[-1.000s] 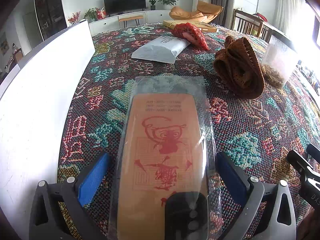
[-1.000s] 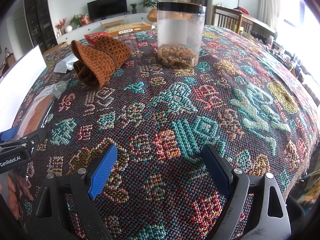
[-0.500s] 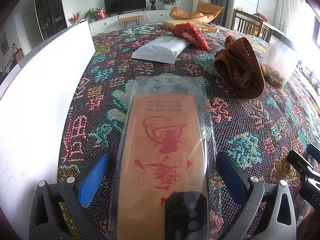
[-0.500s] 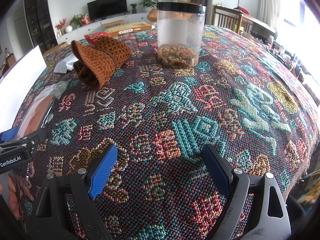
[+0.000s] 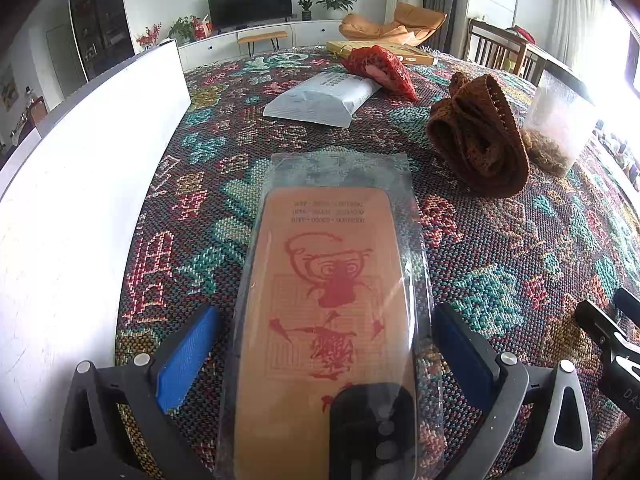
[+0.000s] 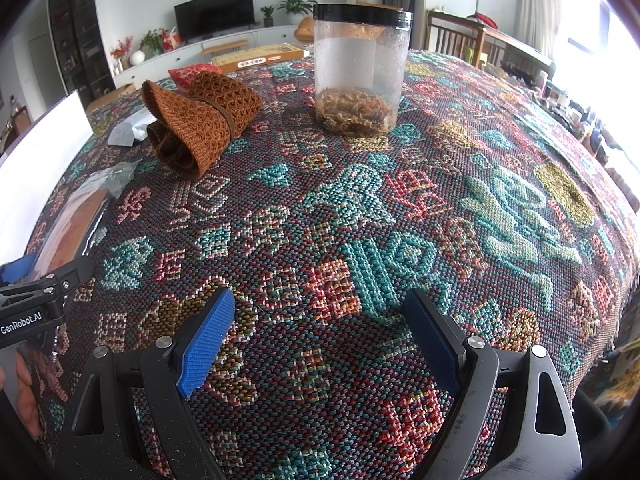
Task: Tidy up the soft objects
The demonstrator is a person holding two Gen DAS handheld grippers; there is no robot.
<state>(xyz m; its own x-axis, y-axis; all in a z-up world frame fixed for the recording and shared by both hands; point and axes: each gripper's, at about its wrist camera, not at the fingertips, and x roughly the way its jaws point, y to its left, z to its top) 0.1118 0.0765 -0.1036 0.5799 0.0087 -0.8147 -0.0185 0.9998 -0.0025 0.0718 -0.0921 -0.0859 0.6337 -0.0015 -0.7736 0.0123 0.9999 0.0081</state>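
Nothing has shifted over the last second, so I'm no closer to sorting anything. My left gripper (image 5: 326,344) sits wide open, straddling the near end of the plastic-sleeved orange pad (image 5: 328,300) without pinching it; it lies flat beside the white box (image 5: 80,200). My right gripper (image 6: 320,332) hangs open, empty.

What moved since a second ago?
Nothing visibly moved. The left hand-held gripper stays open around the clear-wrapped orange printed pad, and the right hand-held gripper stays open over the woven patterned tablecloth. The brown knitted hat and clear plastic jar stayed put.
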